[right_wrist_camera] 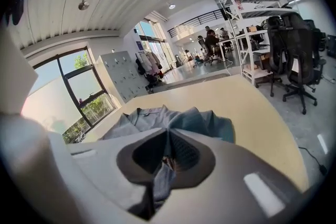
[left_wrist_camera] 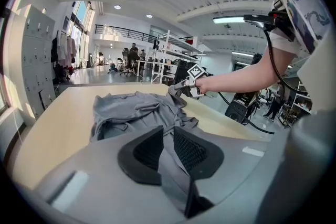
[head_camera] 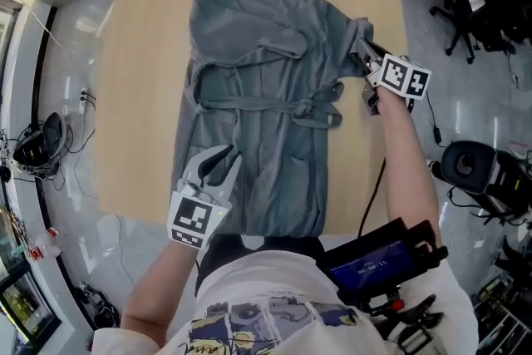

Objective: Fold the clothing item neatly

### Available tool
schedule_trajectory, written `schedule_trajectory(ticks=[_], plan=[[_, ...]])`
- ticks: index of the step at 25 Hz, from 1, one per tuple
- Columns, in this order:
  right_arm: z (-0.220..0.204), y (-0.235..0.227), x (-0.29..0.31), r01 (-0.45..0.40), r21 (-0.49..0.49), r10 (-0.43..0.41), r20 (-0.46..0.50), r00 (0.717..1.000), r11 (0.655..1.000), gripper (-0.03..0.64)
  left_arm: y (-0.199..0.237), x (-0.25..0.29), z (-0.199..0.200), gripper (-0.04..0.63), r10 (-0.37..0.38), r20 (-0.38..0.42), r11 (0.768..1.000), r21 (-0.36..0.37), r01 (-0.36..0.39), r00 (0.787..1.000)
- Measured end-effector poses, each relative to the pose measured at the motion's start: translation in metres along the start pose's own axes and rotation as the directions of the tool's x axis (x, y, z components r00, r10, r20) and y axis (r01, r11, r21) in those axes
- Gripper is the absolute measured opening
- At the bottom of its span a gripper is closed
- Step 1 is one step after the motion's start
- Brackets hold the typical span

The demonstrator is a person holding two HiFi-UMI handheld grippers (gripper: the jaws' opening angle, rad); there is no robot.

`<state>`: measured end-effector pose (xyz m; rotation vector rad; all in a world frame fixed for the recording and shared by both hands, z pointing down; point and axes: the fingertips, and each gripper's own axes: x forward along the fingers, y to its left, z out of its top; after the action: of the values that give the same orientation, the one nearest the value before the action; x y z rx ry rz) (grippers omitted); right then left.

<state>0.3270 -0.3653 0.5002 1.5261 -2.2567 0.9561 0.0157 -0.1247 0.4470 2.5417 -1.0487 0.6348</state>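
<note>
I had the grey robe [head_camera: 258, 96] spread on the table [head_camera: 137, 54]. L gripper [head_camera: 223, 158] was pinched narrow on its near hem and R gripper [head_camera: 357, 54] clamped on prob. the sleeve edge, keeping the cloth taut for folding.

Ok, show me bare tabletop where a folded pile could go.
Widest bare strip of the light wooden table: between the grey belted robe and its left edge; the near-right corner is bare too. Crowded: the middle under the robe, right claw on its edge.
</note>
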Motion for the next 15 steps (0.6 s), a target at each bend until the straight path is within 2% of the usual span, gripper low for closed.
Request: schedule_trajectory(ticks=[15], plan=[[-0.006, 0.153, 0.091, -0.157, -0.119, 0.147, -0.094, 0.985, 0.980, 0.017, 0.051, -0.064, -0.029, 0.069, 0.068, 0.011, 0.997, -0.030, -0.068, 0.998]])
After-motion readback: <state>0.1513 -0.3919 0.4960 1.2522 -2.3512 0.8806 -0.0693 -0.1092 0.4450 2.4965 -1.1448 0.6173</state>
